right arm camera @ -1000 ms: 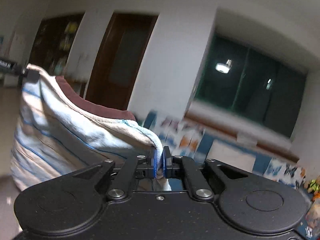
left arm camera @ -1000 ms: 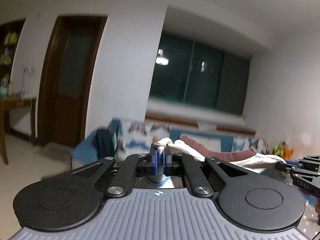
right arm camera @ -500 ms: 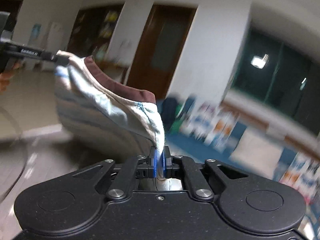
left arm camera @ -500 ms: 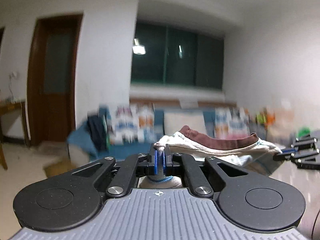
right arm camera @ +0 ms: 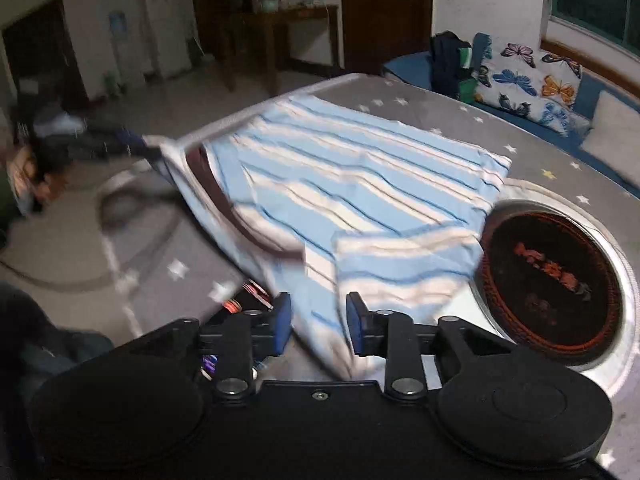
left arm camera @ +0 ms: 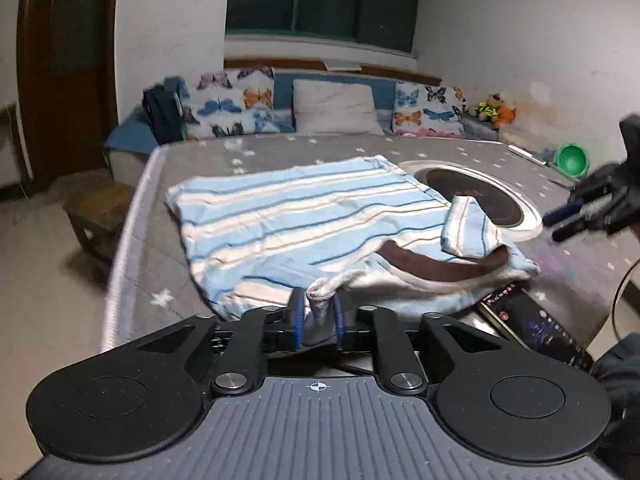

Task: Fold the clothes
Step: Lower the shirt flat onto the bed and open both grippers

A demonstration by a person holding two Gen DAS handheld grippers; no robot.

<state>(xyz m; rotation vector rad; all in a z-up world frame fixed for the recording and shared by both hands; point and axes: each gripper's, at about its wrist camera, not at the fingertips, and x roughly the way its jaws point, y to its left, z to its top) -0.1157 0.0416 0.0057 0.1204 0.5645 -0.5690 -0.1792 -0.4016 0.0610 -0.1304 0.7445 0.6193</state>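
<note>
A light blue and white striped shirt with a dark maroon collar lies spread on the grey star-patterned table. It also shows in the right wrist view. My left gripper is open at the shirt's near shoulder, with a bunched bit of cloth between its fingers. My right gripper is open over the shirt's other shoulder, with cloth lying between its fingers. It also shows at the right edge of the left wrist view.
A round black induction hob is set in the table beside the shirt. A phone lies at the near table edge. A green bowl sits far right. A sofa with butterfly cushions and a wooden stool stand beyond.
Both grippers came down from holding the shirt in the air and opened. The shirt now lies flat on the table.
</note>
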